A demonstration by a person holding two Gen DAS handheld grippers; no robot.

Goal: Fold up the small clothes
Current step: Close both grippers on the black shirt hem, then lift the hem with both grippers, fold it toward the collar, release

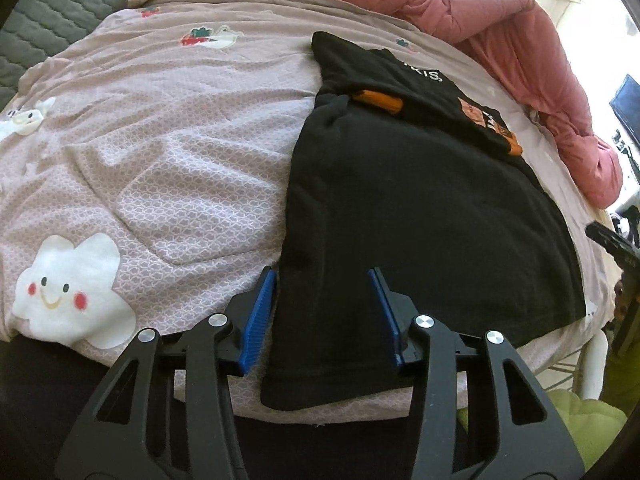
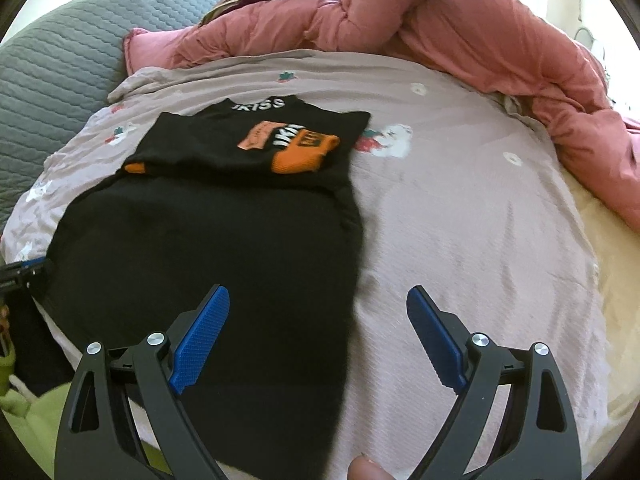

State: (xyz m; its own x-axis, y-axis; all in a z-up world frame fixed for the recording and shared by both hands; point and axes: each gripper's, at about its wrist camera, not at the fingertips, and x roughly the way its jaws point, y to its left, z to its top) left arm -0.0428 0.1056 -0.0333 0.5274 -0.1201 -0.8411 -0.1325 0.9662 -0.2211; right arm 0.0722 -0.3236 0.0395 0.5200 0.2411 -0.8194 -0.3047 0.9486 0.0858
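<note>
Black garment lies flat on the pink bedsheet, partly folded: its upper part, carrying white lettering and an orange print, is doubled over the body, and orange cuffs show at the fold. In the right wrist view the garment occupies the left half of the bed, its lower hem running toward the near edge.

Left gripper is lowered over the garment's near left corner. Its blue pads stand part way apart, one just off the left edge of the cloth over the sheet, the other over the black fabric. The corner lies between them, but the pads do not visibly press on it; no grip is confirmed.

Right gripper is held above the garment's right edge with its jaws wide apart. The left pad is over black cloth, the right pad over bare sheet. Nothing is held. A fingertip of the person shows at the bottom edge of that view.

The sheet carries cloud and strawberry prints. A rumpled pink duvet is heaped along the far and right side of the bed. A grey quilted cover lies to the far left.
</note>
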